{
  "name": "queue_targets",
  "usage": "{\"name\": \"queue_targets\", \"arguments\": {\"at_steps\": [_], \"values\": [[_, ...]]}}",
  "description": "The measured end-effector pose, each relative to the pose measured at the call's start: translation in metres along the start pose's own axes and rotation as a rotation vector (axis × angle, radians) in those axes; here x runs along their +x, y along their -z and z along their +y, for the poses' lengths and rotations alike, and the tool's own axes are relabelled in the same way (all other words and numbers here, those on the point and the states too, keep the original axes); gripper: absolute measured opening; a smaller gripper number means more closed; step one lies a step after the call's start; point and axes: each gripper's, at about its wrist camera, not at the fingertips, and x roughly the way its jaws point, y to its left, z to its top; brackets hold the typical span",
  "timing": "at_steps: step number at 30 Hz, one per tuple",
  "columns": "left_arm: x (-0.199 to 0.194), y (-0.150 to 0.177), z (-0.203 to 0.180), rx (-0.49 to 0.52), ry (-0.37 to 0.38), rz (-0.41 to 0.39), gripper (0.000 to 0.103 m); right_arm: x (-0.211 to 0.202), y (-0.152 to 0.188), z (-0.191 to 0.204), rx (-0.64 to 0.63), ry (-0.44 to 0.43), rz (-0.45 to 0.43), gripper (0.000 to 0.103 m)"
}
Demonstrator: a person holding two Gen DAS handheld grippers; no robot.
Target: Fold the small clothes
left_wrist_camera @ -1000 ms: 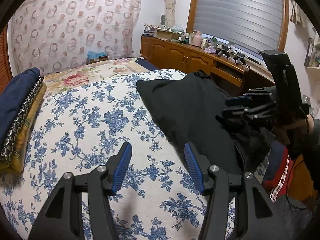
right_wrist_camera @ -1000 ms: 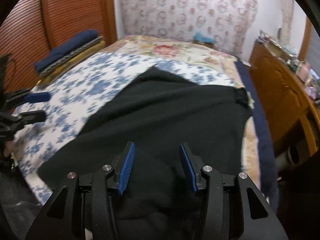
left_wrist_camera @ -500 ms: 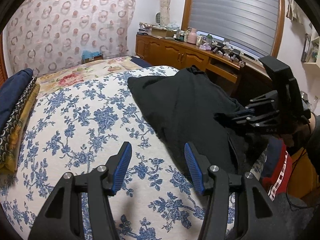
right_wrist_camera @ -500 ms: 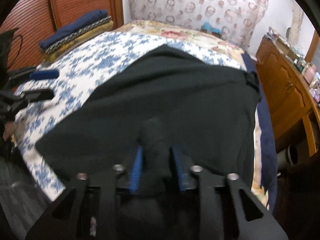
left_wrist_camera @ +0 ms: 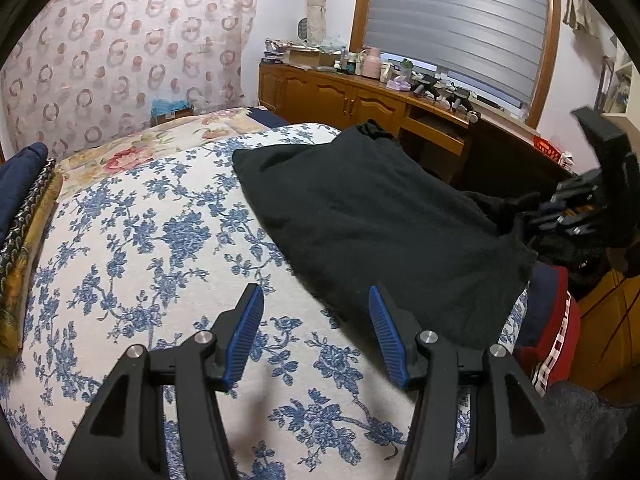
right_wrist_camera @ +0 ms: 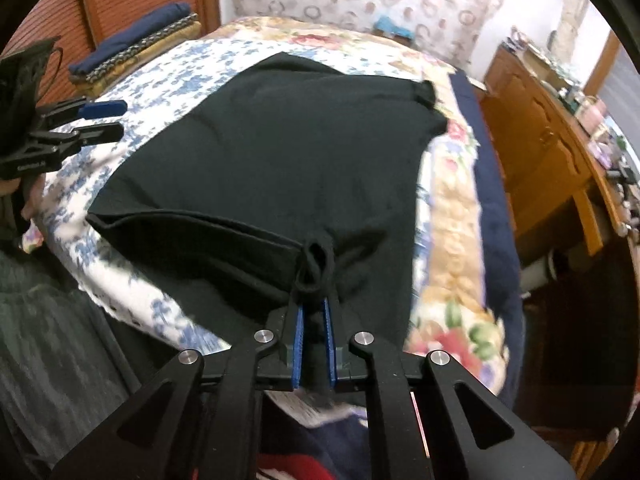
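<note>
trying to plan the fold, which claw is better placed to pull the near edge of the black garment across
Right, probably. The right claw is already shut on a bunched bit of the black fabric garment at its near edge. The left claw is open over the blue floral bedspread, beside the garment and holding nothing.

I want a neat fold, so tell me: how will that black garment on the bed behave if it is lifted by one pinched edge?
Probably floppy: the black garment bunches into a soft loop where the right hand-held gripper pinches its near edge. It looks light and likely to sag and drag across the floral bedspread. The left hand-held gripper is open and holds nothing, so one corner would trail.
</note>
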Motion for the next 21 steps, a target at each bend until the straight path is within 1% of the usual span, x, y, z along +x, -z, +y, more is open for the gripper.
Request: {"name": "queue_targets", "arguments": {"at_steps": [1,2,3,4,5,7,9,13,15,16,19,21], "values": [[0.001,0.000,-0.002,0.002,0.004,0.003,0.054,-0.005,0.001,-0.001,0.005,0.020,-0.005,0.018],[0.002,-0.001,-0.003,0.003,0.008,0.006,0.054,-0.013,0.001,-0.004,0.012,0.042,-0.025,0.019],[0.003,-0.001,-0.004,0.005,0.009,0.009,0.054,-0.020,-0.001,-0.006,0.021,0.047,-0.046,0.020],[0.004,-0.001,-0.005,0.008,0.010,0.012,0.054,-0.025,-0.002,-0.008,0.029,0.050,-0.064,0.024],[0.005,0.000,-0.007,0.012,0.011,0.016,0.054,-0.032,-0.004,-0.010,0.039,0.058,-0.087,0.032],[0.008,0.000,-0.010,0.015,0.018,0.026,0.054,-0.042,-0.008,-0.011,0.047,0.072,-0.137,0.042],[0.011,0.002,-0.013,0.019,0.026,0.040,0.054,-0.041,-0.010,-0.015,0.074,0.077,-0.178,0.043],[0.017,0.003,-0.018,0.035,0.022,0.056,0.054,-0.019,-0.014,-0.021,0.139,0.066,-0.217,0.043],[0.018,0.004,-0.019,0.033,0.021,0.062,0.054,-0.004,-0.016,-0.013,0.150,0.030,-0.233,0.043],[0.019,0.004,-0.018,0.031,0.021,0.066,0.054,0.004,-0.019,-0.009,0.140,0.009,-0.227,0.043],[0.021,0.006,-0.018,0.030,0.022,0.073,0.054,0.030,-0.026,0.002,0.124,-0.008,-0.188,0.043],[0.021,0.006,-0.018,0.028,0.025,0.075,0.054,0.040,-0.027,0.007,0.098,0.042,-0.149,0.043]]}}
